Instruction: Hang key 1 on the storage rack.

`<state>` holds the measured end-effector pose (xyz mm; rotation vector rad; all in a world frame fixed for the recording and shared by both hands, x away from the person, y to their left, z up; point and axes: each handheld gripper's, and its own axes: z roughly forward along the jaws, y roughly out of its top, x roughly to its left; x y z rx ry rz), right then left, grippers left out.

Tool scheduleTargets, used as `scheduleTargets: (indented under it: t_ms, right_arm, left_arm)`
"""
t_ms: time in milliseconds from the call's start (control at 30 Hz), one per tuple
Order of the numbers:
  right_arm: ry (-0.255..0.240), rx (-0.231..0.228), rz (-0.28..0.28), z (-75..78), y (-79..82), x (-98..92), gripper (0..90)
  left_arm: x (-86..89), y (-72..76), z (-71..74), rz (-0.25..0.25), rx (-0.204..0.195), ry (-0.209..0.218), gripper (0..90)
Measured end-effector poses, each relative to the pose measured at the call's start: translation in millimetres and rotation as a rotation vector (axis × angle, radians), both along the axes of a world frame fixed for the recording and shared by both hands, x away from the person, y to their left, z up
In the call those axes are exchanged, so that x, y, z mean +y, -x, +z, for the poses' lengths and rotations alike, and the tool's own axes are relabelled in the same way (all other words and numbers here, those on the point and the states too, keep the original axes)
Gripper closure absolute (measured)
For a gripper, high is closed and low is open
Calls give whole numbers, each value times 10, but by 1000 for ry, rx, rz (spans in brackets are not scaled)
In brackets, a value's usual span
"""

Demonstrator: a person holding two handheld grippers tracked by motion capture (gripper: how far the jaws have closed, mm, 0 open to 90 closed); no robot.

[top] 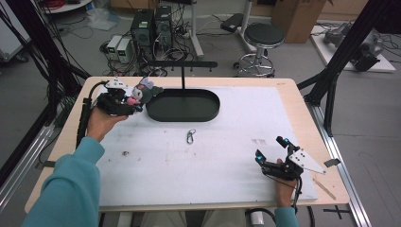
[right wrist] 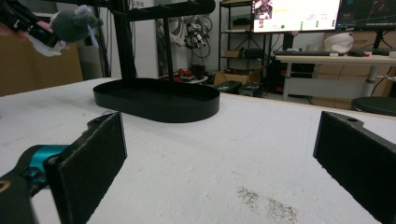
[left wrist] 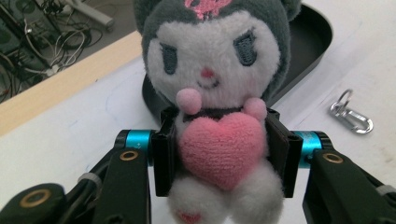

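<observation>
Left gripper view: claw clamps plush toy (upright)

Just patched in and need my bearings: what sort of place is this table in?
Most likely a lab or workshop. Desktop computer towers with tangled cables sit on the floor behind the table, lit monitors stand on a desk beyond it, and a black frame strut stands beside it.

A tray with an upright stand rising from its far side is placed toward the far edge of the surface, left of centre. A plush toy is held above the surface just beside the tray's left end by the left hand-held gripper. A clip is laid before the tray, near the middle. The right hand-held gripper is found near the near right corner.
</observation>
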<state>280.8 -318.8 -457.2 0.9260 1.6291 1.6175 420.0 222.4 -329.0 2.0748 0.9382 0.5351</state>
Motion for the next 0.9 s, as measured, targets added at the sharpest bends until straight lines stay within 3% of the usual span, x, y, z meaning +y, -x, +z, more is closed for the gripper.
scheduleTargets:
  t_ms: [300, 500, 900]
  right_arm:
    - [3, 1, -1, 0, 3, 0, 19]
    - [2, 1, 0, 0, 4, 1, 18]
    - [-1, 1, 1, 0, 5, 2, 18]
  left_arm:
    - [-211, -9, 134, -3, -29, 14, 539]
    - [-352, -31, 194, 1, -42, -2, 540]
    - [-510, -135, 279, 34, -38, 24, 540]
